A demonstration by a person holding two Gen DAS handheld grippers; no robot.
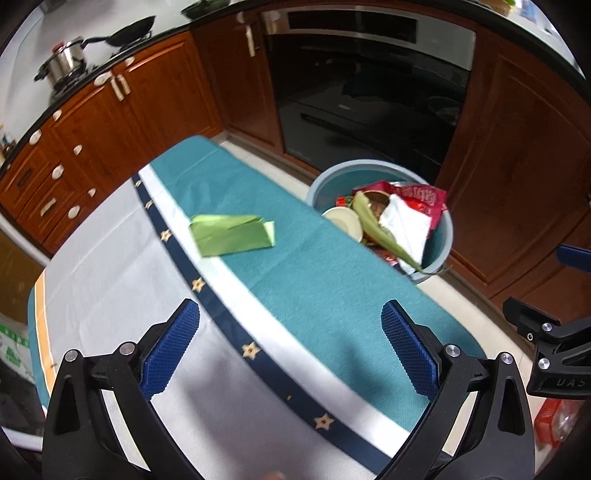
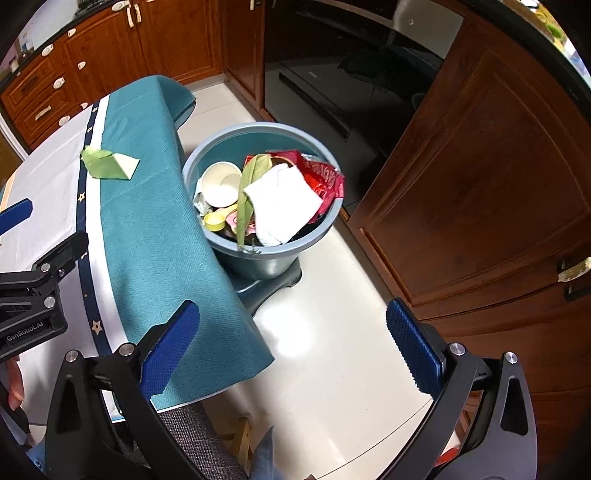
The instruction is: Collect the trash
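A folded green paper (image 1: pixel 232 234) (image 2: pixel 109 163) lies on the teal band of the tablecloth, near the table's far side. Beside the table stands a blue-grey bin (image 1: pixel 445 236) (image 2: pixel 221 147) holding a paper cup (image 2: pixel 220 183), a white napkin (image 2: pixel 282 201), a red wrapper (image 2: pixel 325 173) and a long green leaf (image 2: pixel 246 195). My left gripper (image 1: pixel 290 349) hovers open over the table, well short of the green paper, with nothing between its fingers. Over the floor, near the table's corner, my right gripper (image 2: pixel 293 347) is open and empty, short of the bin.
Wooden cabinets (image 1: pixel 122 122) and a dark oven door (image 1: pixel 369 92) line the far side. A pot (image 1: pixel 62 62) and pan (image 1: pixel 129 27) sit on the counter. The bin rests on a dark stool (image 2: pixel 273 286). The right gripper's body (image 1: pixel 554 347) shows at the left view's edge.
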